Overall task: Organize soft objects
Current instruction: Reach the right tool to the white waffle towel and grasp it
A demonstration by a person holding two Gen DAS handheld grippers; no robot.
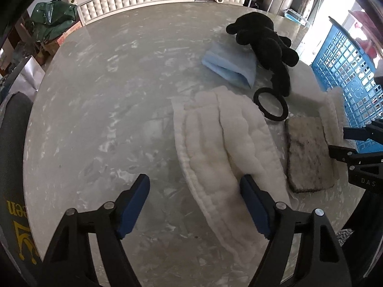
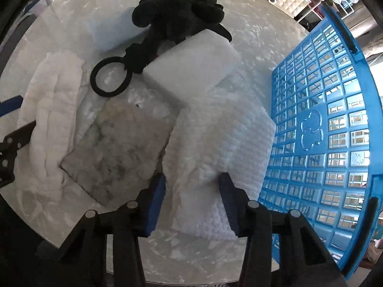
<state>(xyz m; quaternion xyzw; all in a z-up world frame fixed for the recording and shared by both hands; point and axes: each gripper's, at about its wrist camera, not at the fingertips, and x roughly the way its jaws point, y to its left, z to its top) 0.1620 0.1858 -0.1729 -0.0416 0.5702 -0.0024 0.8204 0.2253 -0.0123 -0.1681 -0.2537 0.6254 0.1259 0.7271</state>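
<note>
Blue pads of the right gripper (image 2: 192, 192) stand apart, one on each side of the near end of a white knitted cloth (image 2: 222, 141). It holds nothing yet. The cloth lies on the marble table (image 2: 258, 38), just beside the blue basket (image 2: 335, 124), and its long side runs straight away from the claw. The left gripper (image 1: 195, 204) is spread wide and empty over a fluffy white towel (image 1: 215, 148), so the right one is nearer the cloth.
</note>
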